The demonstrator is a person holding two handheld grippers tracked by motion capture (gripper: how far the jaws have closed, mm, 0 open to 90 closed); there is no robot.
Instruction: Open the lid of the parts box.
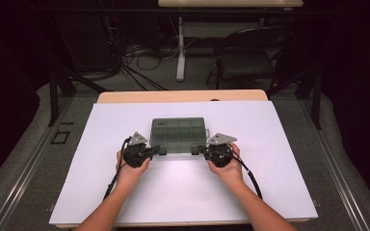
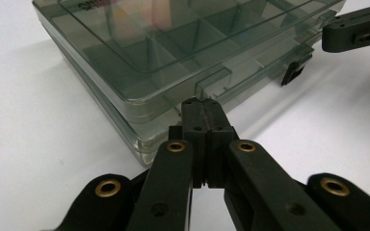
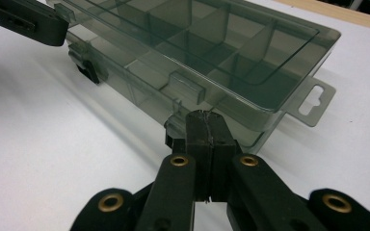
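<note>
High view: both claws, left (image 1: 155, 150) and right (image 1: 201, 149), pinched together, at organizer box (image 1: 178, 129) front latches (image 2: 213, 82), mid-worktop. Pry both tabs up evenly, gently.

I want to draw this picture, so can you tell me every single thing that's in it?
Organizer box: one, see-through smoky grey with dividers inside, lid down, middle of the white sheet.
Latches: two, black, on the box's front edge.
White sheet: one, covering most of the tabletop.
Table: one, light wood, showing at the far edge.
Chair: one, dark, on the floor behind the table.
Cables: a tangle, dark, on the floor at the back.
Left gripper: one, black, jaws shut, at the box's front left latch.
Right gripper: one, black, jaws shut, at the front right latch.
Hands: two, each holding a gripper.
</note>
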